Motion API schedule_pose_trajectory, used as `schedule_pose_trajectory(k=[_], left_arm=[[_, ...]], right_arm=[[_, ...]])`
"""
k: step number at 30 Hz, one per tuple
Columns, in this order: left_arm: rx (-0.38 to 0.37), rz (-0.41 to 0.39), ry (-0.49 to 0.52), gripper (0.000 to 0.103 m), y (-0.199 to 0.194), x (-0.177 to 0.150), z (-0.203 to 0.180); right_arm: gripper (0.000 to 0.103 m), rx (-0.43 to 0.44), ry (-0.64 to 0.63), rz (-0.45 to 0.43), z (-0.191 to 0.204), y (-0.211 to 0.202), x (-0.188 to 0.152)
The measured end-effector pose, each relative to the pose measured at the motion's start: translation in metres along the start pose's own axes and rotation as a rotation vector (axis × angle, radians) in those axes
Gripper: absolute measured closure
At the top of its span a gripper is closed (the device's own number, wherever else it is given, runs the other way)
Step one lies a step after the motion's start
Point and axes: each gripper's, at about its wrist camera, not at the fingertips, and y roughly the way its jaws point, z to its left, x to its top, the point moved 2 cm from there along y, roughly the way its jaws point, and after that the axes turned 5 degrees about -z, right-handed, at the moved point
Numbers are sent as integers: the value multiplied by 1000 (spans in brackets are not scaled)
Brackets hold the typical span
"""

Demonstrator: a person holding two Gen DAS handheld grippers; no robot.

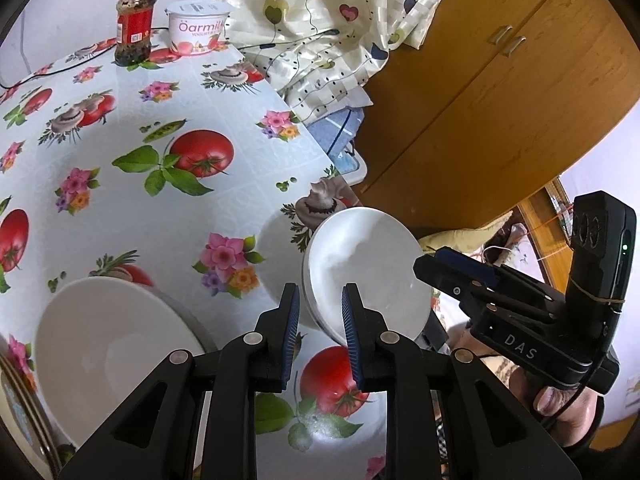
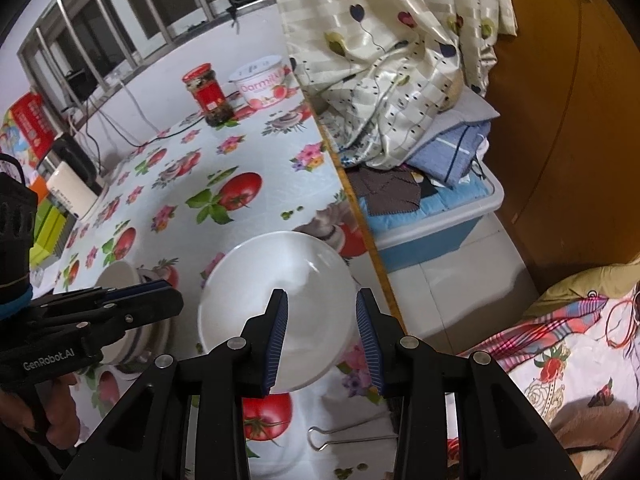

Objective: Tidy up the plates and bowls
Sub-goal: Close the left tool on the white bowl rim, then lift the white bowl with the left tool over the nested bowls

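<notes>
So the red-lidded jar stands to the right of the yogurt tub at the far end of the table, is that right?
Not quite. The red-lidded jar stands to the left of the yogurt tub, at the far end of the table. The left wrist view shows it.

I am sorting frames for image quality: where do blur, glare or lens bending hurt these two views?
Left wrist view: the tilted bowl is smeared with washed-out glare, and the cupboard edges bow. Right wrist view: the bowl is soft and overexposed, the table edge curves, and the corners go black.
</notes>
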Motion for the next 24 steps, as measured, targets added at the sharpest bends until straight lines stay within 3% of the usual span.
schedule_pose_trajectory(k=[18,24], left_arm=[[33,46,-28,80,24,-1,7],[39,53,-10,80,27,-2,5]], right_arm=[[69,5,47,60,-19,23,-13],[79,10,47,71,-20,26,-15]])
